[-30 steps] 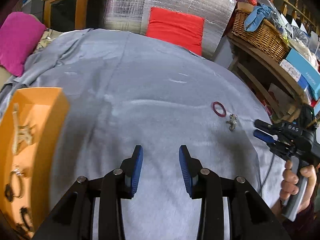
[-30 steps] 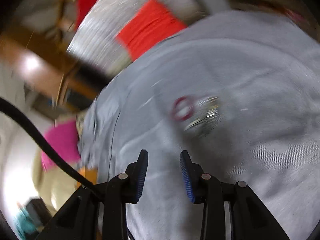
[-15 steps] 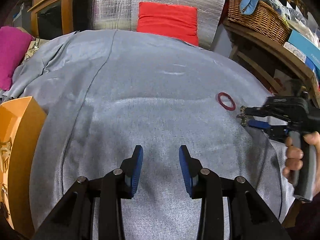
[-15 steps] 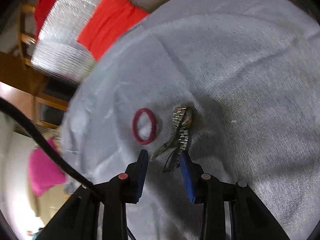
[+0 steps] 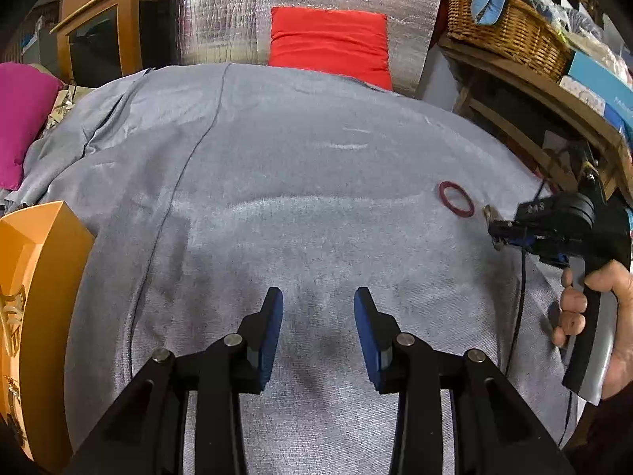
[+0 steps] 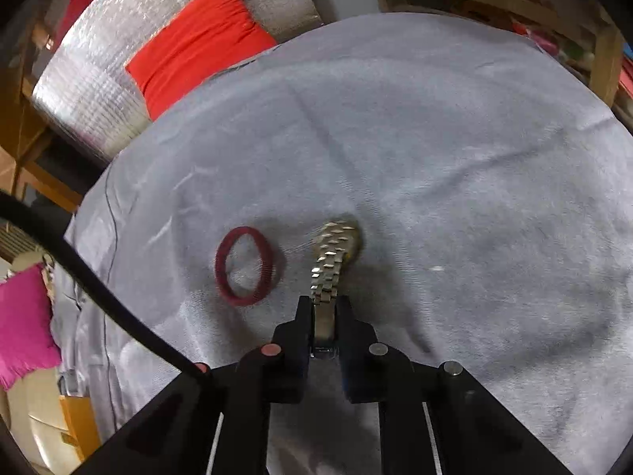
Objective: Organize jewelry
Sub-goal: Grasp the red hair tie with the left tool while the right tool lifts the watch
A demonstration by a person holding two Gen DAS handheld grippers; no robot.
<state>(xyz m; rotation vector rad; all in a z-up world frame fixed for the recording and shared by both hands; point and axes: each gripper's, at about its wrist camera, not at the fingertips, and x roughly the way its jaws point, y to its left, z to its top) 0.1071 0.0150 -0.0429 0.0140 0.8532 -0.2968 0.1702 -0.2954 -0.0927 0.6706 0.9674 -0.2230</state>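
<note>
A silver metal watch (image 6: 331, 261) lies on the grey cloth (image 6: 455, 166). My right gripper (image 6: 323, 308) is shut on its band, the watch head still resting on the cloth. A dark red ring bangle (image 6: 244, 266) lies just left of it; it also shows in the left wrist view (image 5: 455, 200). There my right gripper (image 5: 499, 233) sits at the far right with the watch (image 5: 489, 213) at its tips. My left gripper (image 5: 318, 316) is open and empty over the near middle of the cloth. An orange jewelry box (image 5: 35, 301) stands at the left edge with several pieces inside.
A red cushion (image 5: 330, 45) leans on a silver foil panel (image 5: 245, 12) at the back. A pink cushion (image 5: 21, 118) lies at the far left. A wooden shelf with a wicker basket (image 5: 510, 35) stands to the right. A black cable (image 6: 99, 297) crosses the right wrist view.
My right gripper moved down to the watch and shut on its band. My left gripper swung rightward, so the orange box slid toward the left edge.
</note>
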